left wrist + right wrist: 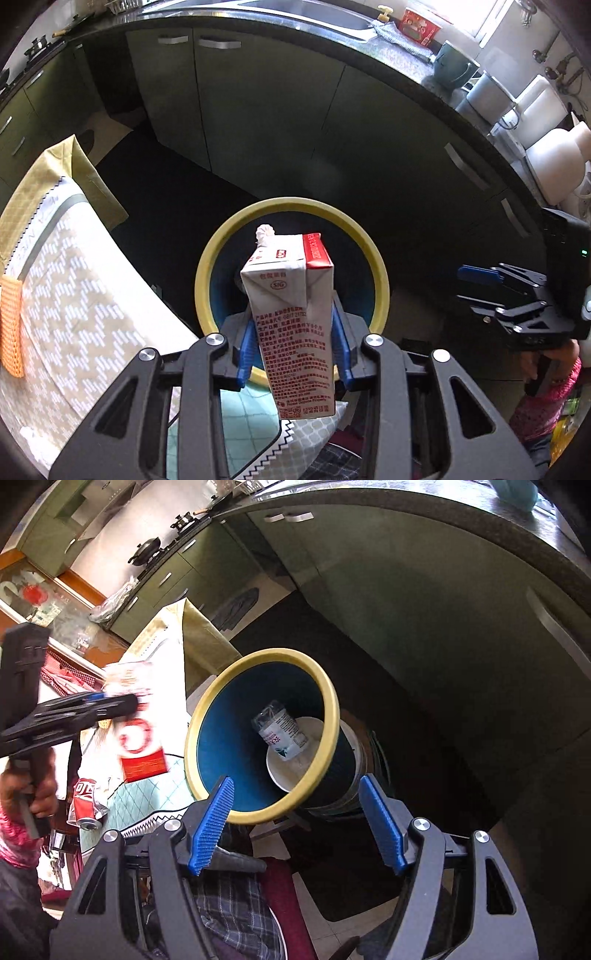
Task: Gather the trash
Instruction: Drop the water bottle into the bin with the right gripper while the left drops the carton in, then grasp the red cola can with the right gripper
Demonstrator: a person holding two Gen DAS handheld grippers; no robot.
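Left wrist view shows your left tongs (291, 347) clamped on a white and red milk carton (291, 325), the blue pads pressed against its two narrow sides. You hold the carton upright, its white screw cap at the far end, directly over the mouth of a blue trash bin (380, 280) with a yellow rim. To the left lies a desk (74, 295) under a patterned cloth, and an orange sponge-like piece (11, 325) sits at its edge. Dark green kitchen cabinets (258, 110) curve behind the bin.

Right wrist view shows your right tongs (299, 823) spread wide apart with nothing between the ribbed blue pads. They point at the same bin (207, 746), which appears tilted toward you. Inside it lie a clear plastic bottle (282, 733) with a printed label and a white paper cup (291, 771) beneath it. At the left, the carton (138, 734) appears blurred in your other tongs (118, 701). A crushed red drink can (85, 805) lies on the cloth below the carton.
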